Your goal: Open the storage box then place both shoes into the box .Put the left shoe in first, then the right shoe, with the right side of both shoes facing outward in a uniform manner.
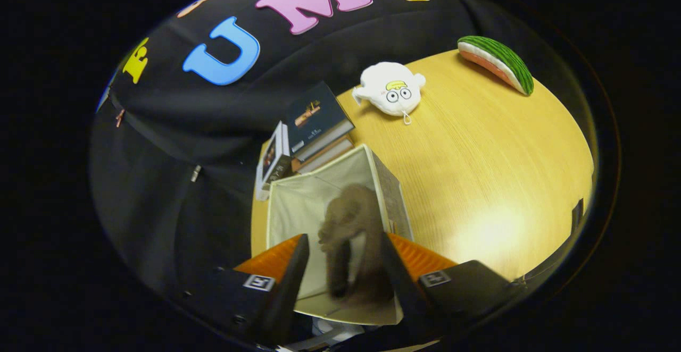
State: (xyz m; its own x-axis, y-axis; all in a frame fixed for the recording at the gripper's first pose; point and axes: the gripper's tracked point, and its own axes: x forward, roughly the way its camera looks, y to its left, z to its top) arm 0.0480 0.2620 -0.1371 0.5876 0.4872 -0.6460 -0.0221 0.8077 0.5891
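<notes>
Brown and fuzzy, the shoe [354, 235] hangs blurred between the spread jaws of the gripper [345, 267] over the open storage box [298, 208] near the books [314, 128], and may tumble in facing the wrong way.

Handheld gripper [343, 267]: black blocky body w/ screws, orange ribbed sections, square b/w marker tags, two tapering fingers.
</notes>
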